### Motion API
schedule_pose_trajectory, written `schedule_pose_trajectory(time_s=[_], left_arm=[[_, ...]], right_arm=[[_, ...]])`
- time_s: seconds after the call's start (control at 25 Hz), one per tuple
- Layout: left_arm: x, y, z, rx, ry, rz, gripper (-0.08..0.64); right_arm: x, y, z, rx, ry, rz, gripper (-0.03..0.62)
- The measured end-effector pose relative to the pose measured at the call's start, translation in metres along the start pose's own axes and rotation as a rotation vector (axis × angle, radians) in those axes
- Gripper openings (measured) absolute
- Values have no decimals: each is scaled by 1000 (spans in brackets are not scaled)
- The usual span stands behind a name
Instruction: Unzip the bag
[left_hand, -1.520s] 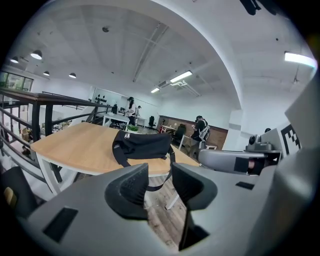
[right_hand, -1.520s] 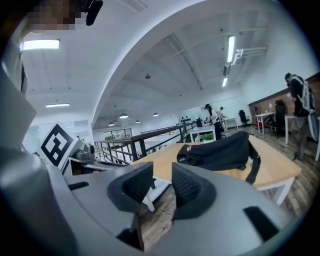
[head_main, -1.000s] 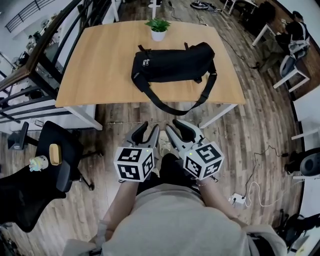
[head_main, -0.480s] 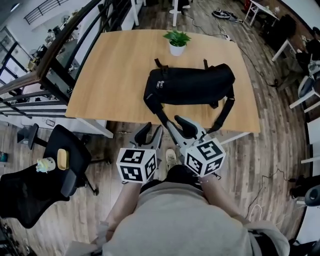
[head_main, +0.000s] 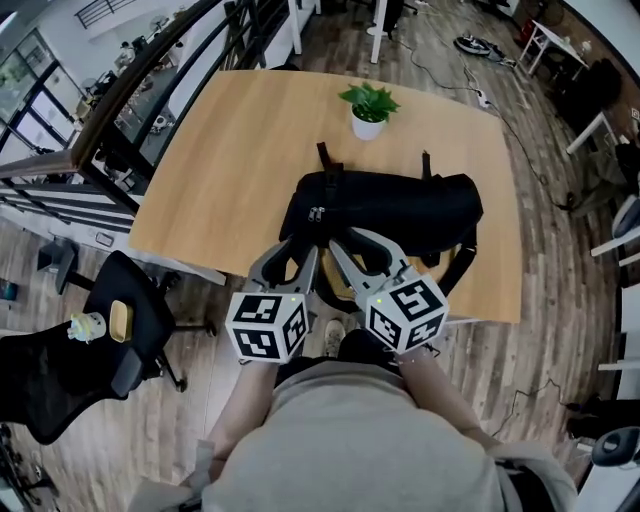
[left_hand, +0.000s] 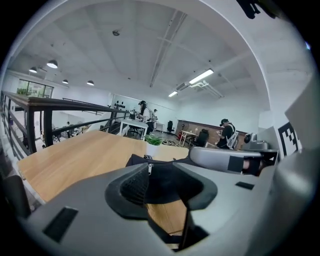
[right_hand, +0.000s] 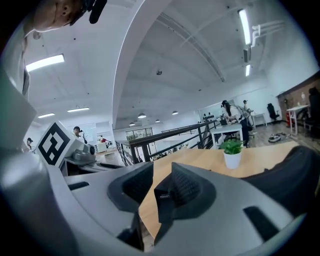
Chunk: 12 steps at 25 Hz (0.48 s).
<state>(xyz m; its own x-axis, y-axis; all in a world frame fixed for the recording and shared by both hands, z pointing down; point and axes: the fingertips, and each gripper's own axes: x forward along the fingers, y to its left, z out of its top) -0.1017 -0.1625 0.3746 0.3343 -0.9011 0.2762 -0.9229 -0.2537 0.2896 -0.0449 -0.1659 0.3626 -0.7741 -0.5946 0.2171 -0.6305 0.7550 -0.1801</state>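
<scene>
A black bag (head_main: 385, 208) lies on its side across the wooden table (head_main: 230, 150), its zipper pulls (head_main: 318, 213) at the left end. Its strap (head_main: 458, 268) loops over the table's front edge. My left gripper (head_main: 297, 250) hovers open just in front of the bag's left end, and the bag (left_hand: 150, 164) shows beyond the left gripper (left_hand: 162, 182). My right gripper (head_main: 352, 240) is open beside it. In the right gripper view a black strap piece (right_hand: 162, 200) with a small label shows in the gap of the right gripper (right_hand: 157, 187); I cannot tell whether it touches.
A small potted plant (head_main: 368, 108) stands behind the bag. A black office chair (head_main: 120, 330) sits at the left on the floor, with a railing (head_main: 150, 70) along the table's left side. Other desks and people are far back.
Both grippers have come forward from over the floor to the table's front edge at the bag's left end. The bag has not moved on the table.
</scene>
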Motion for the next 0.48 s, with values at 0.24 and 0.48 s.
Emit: schedule_pose_trajectory(time_s=[0.24, 0.48], left_arm=[[26, 3, 0, -27, 7, 45, 141], [42, 6, -4, -34, 28, 60, 141]], right_arm=[[12, -26, -1, 6, 28, 43, 106], [17, -41, -6, 15, 47, 48, 94]])
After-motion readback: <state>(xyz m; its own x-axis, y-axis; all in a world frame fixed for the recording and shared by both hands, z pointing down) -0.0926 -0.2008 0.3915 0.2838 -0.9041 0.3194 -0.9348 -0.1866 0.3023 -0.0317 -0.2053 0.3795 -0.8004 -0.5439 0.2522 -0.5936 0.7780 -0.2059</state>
